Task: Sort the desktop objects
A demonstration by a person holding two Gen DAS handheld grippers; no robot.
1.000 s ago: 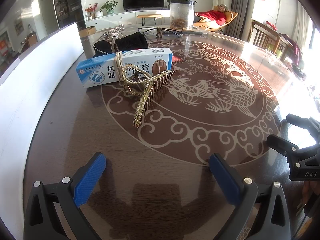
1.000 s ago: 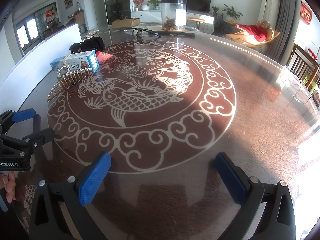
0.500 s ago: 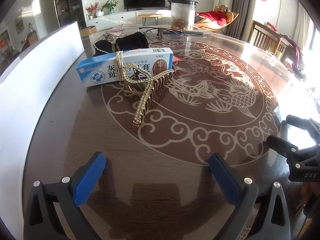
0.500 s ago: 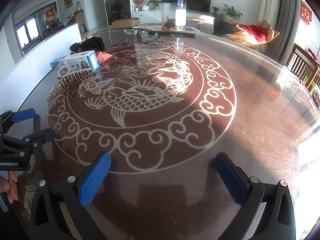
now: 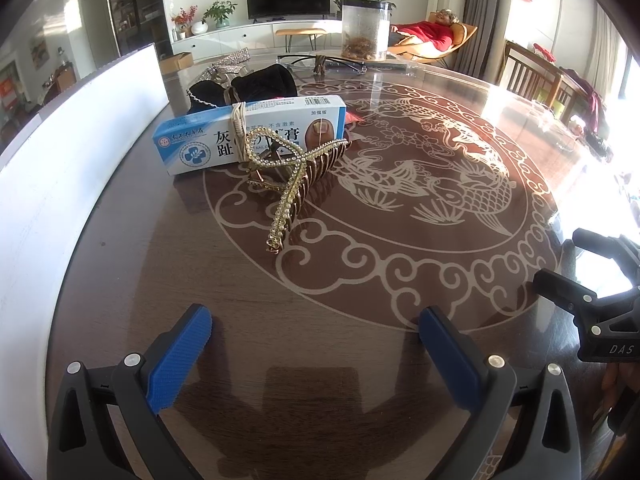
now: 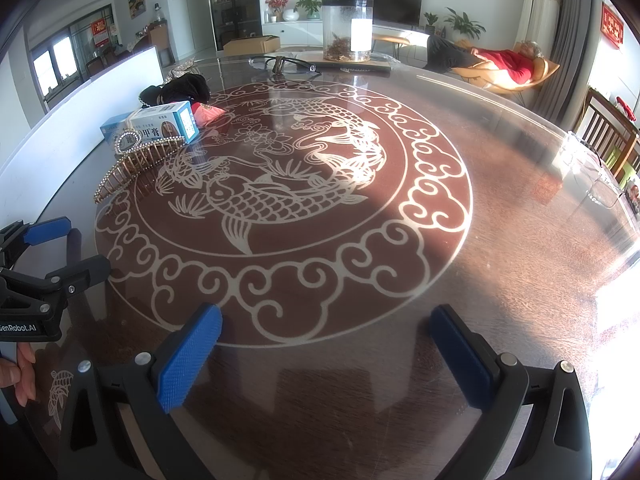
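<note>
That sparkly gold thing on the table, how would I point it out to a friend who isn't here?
Start from the white board along the table's left edge and find the blue and white box lying beside it. The hair clip leans against the box's front. It is the only gold piece, with comb-like teeth and rows of small clear stones.

Bright daylight floods from the right, glaring white off the glossy tabletop (image 5: 520, 92); fisheye bending and dark vignette mark the edges.

On the table (image 5: 360, 360) lay one box (image 5: 248, 134), one hair claw (image 5: 294, 178), one black pouch (image 5: 260, 84), one jar (image 5: 365, 30) and two grippers.
</note>
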